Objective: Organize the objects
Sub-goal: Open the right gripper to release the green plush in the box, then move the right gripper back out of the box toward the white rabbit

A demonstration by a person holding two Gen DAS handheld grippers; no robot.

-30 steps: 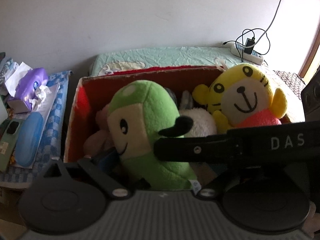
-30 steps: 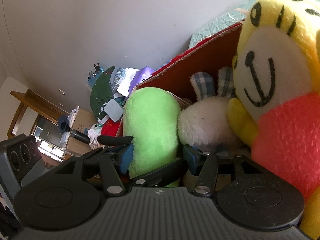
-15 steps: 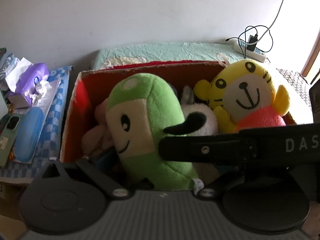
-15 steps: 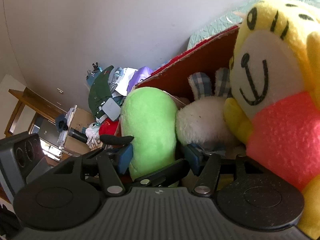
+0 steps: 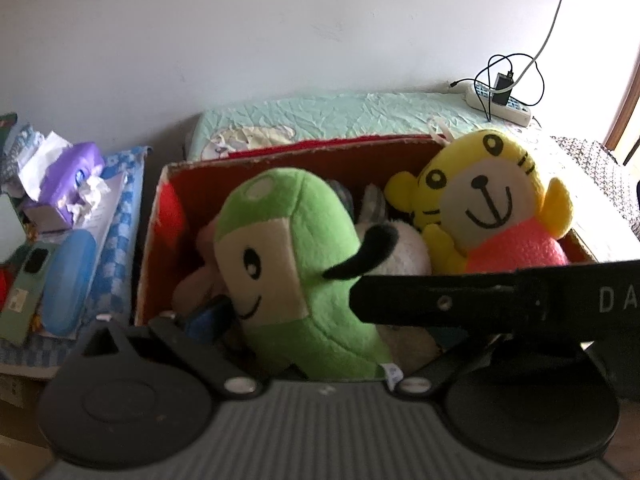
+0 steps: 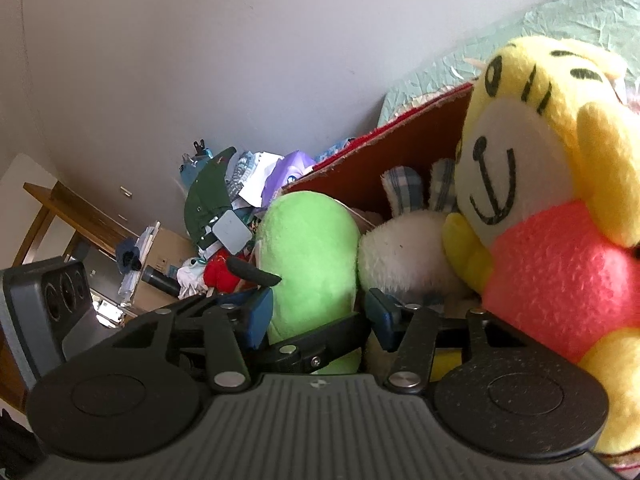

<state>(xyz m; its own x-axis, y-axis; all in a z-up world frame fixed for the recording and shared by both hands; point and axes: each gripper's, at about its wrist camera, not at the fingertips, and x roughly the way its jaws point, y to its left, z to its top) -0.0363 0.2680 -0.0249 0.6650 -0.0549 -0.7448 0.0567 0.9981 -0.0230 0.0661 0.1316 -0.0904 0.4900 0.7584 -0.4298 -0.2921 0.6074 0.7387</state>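
Both grippers stand at the near edge of the red cardboard box. Right gripper: blue pads set wide apart, one either side of the base of the green plush toy; whether they press it cannot be determined. Left gripper: one blue pad shows beside the green plush toy, the other finger is hidden behind the right gripper's arm, so its opening cannot be determined. Green toy stands upright in the box, left of centre. White plush sits just beside it. Yellow tiger plush in a pink top occupies the box's right end. Beyond the box lies a pale green quilt; a power strip rests upon it by the wall. A purple tissue pack lies left of the box.
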